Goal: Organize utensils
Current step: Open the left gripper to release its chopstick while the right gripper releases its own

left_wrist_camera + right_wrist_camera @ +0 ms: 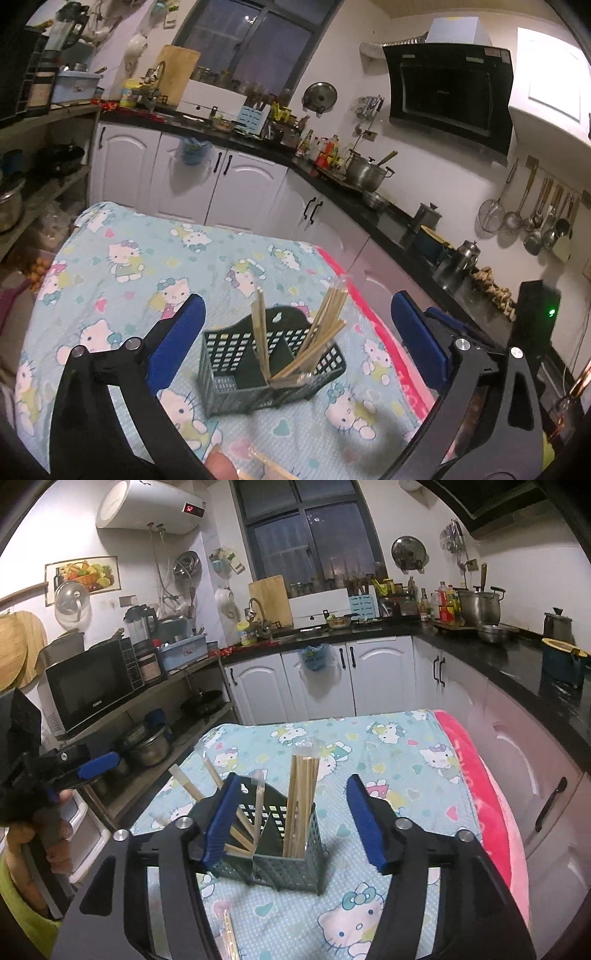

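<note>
Chopsticks stand bundled in a dark green perforated utensil basket that sits on a table covered with a light blue cartoon-cat cloth, nearer the table's near edge than its far one and towards the side where a pink cloth hangs over the edge. The basket is split into compartments: in the right wrist view the upright bundle fills the right-hand one, while a few looser sticks lean outward in the left-hand one. Another wrapped pair lies flat on the cloth at the near edge. The left gripper hangs over the table with its blue pads spread wide, nothing between them but the basket seen beyond. The right gripper is also parted, its pads on either side of the basket without pressing it. Kitchen counters run behind the table.
</note>
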{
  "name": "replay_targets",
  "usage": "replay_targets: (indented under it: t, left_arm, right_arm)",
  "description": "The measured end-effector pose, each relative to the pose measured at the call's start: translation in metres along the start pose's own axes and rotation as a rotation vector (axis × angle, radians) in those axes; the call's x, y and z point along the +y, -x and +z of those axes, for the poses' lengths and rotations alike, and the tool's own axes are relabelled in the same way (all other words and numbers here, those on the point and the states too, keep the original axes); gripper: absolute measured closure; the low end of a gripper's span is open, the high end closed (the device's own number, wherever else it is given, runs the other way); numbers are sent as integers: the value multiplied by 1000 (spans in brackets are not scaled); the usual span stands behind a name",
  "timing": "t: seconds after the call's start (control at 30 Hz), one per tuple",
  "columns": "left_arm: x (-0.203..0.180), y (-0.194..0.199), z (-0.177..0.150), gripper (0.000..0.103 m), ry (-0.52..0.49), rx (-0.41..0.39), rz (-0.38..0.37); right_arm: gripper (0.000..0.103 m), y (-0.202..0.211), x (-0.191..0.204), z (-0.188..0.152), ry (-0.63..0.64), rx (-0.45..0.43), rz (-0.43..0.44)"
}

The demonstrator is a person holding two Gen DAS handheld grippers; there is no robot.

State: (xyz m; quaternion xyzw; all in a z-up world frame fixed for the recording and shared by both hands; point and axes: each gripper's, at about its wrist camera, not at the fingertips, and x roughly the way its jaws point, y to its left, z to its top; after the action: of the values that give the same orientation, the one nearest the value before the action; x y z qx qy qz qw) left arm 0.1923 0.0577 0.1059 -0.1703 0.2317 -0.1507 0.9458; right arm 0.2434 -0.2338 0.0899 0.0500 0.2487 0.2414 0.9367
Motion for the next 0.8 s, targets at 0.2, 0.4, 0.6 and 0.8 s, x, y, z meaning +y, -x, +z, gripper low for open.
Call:
replay_targets:
  t: [0.2, 0.4, 0.6, 0.8]
  left_arm:
    - [-3, 10, -14, 11, -16, 5, 30]
    - [-1, 16, -28, 11, -4, 23, 46]
    - [-4, 22, -40, 11, -8, 39, 55]
    - [-5, 28, -51, 11, -14, 51, 66]
  right_arm:
    - [36, 20, 2, -6, 18, -22, 4]
    - [33, 32, 6, -11, 25, -28, 12]
    - [31, 43, 12, -16, 43, -29, 16]
    - [29, 50, 18, -23, 57, -21, 27]
